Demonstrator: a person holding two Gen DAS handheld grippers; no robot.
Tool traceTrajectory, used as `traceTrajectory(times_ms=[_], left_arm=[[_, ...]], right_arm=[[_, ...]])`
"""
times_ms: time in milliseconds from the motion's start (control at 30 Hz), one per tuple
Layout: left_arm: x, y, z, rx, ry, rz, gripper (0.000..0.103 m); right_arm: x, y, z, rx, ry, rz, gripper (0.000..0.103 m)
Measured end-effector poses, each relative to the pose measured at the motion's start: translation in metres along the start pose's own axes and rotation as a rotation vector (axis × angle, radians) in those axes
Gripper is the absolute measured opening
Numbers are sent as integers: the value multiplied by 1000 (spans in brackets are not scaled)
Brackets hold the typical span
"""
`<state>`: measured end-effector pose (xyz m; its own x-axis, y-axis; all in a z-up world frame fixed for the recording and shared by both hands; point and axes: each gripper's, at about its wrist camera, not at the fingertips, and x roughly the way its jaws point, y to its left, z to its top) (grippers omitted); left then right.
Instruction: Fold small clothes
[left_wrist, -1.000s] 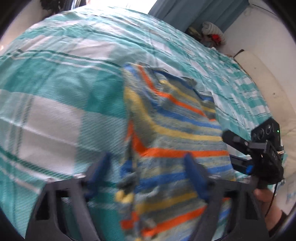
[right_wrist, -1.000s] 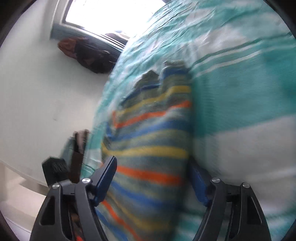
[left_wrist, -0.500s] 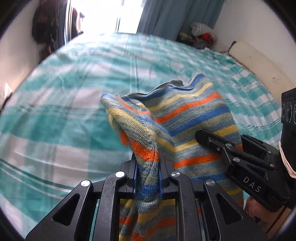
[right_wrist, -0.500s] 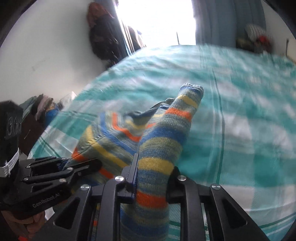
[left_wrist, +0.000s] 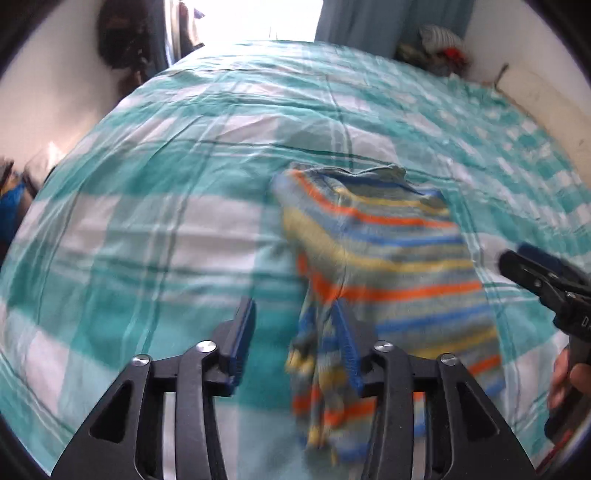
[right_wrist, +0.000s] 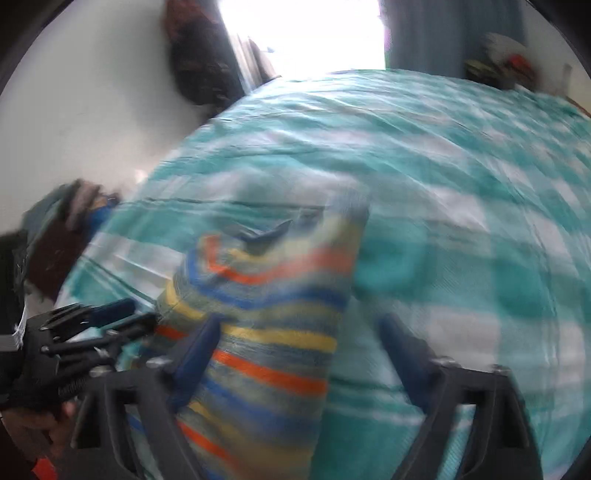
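A small knit garment (left_wrist: 388, 258) with blue, orange and yellow stripes lies folded on the teal-and-white checked bed sheet (left_wrist: 147, 221). My left gripper (left_wrist: 295, 338) hovers over its near left corner with its jaws opening. A loose fold of knit sits just inside the right-hand finger, and the pads do not press on it. In the right wrist view, blurred by motion, my right gripper (right_wrist: 301, 352) stands wide over the garment (right_wrist: 266, 314), its jaws opening too, with cloth below and between the fingers but not pinched. Each gripper shows in the other's view: right gripper (left_wrist: 517, 256), left gripper (right_wrist: 140, 313).
The bed sheet (right_wrist: 461, 221) stretches far ahead to a bright window. Dark clothes (left_wrist: 122, 48) hang on the white wall at the left, and a blue curtain (left_wrist: 369, 22) hangs at the back. A heap of clothes (left_wrist: 443, 44) lies in the far right corner. A person's hand (left_wrist: 569, 380) holds the right gripper.
A second ago both grippers stood open around the garment. Half a second ago both were shut on its lifted edge. Now both have let go and drawn back, and the garment lies folded.
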<state>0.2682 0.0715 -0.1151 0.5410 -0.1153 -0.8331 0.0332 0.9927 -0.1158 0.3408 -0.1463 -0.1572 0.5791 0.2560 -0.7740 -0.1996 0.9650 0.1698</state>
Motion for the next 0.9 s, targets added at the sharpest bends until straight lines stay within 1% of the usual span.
traceTrajectory(times_ms=[33,67,100,167,233,300,367,433,533,633,800,900], left_arm=[[-9,3,-6,-8,-17,13,73],[-24,5,-15,-12,-52,44,83],[-37,4,-22,-6,-78,66,87],[-61,-2,-35,18,-106,91,93],[-82,-11,-48,45,-93,101,95],[-98,-20,-60,54,-83,114,96],[-118,-30,-74,59,-80,128,99],[-134,-36,-86,58,-77,140,100],[-155,-45,-103,78,-63,192,100],[-173,-48,-114,88,-71,241,100],[-198,-51,-129,74,-57,222,100],[-208,-55,-136,72,-54,240,100]], right_arm=[[-13,-5,-9,-3,-15,-22,89],[-24,-7,-16,-10,-20,-43,91],[-38,-9,-25,-21,-20,-69,94],[-58,-7,-37,-31,-12,-85,94],[-81,-1,-52,-41,8,-84,94],[-105,10,-69,-43,25,-89,94],[-127,20,-86,-32,33,-88,95],[-147,29,-104,-11,45,-82,99],[-175,39,-124,11,41,-103,100],[-196,47,-136,7,37,-124,100],[-222,64,-146,-33,37,-126,100],[-230,72,-150,-53,34,-130,100]])
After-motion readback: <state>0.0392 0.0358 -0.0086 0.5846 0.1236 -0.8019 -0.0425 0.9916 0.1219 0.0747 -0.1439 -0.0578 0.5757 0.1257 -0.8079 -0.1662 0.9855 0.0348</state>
